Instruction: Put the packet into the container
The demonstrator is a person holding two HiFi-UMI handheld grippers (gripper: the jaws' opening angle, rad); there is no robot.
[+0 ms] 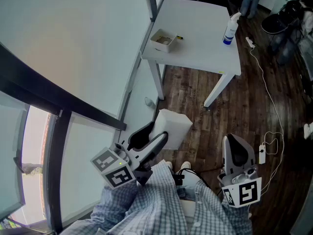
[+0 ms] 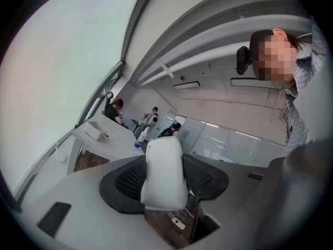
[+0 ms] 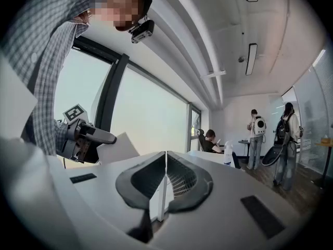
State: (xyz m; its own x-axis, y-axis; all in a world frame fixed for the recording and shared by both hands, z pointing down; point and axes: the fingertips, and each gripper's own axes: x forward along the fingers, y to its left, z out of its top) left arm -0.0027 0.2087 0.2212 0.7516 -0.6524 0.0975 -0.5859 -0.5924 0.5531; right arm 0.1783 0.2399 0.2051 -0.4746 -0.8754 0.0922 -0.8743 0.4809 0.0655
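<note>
While the wooden floor [image 1: 234, 106] and the white table [image 1: 195, 48] fill much of the head view, the table's far edge runs out of frame behind a window post. The white packet [image 1: 175, 124] is held over the floor, well short of the table, clamped between the wide-set jaws of the left gripper [image 1: 159, 132], which cover its near end. The right gripper [image 1: 235, 143] is empty with its jaws pressed together. On the table, the small container [image 1: 157, 44] holds something too small to make out, and a spray bottle [image 1: 230, 29] stands apart from it.
</note>
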